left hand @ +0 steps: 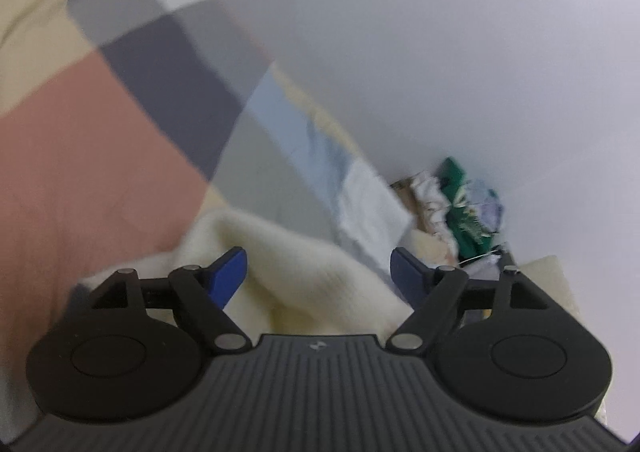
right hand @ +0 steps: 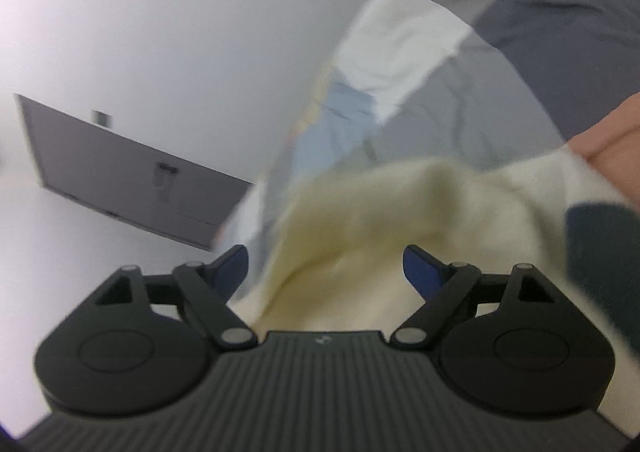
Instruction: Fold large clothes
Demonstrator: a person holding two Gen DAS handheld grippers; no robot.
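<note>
Pale wall fills most of both views, plain and unmarked apart from a grey rectangular panel mounted on it, seen from the right wrist. Below the wall runs a patchwork bedcover in large blocks: salmon pink, dark slate, mid grey, light blue, white, cream. Both views are tilted and motion-blurred.

Cream fleecy garment lies bunched on the bedcover, directly ahead of both grippers; in the right wrist view a dark navy patch shows at its right edge.

Heap of other clothes, green, white and light blue, sits at the far end by the wall.

Left gripper: blue fingers spread wide, cream fabric between them, pads not pressing on it. Right gripper: likewise spread, garment between, no pinch.
</note>
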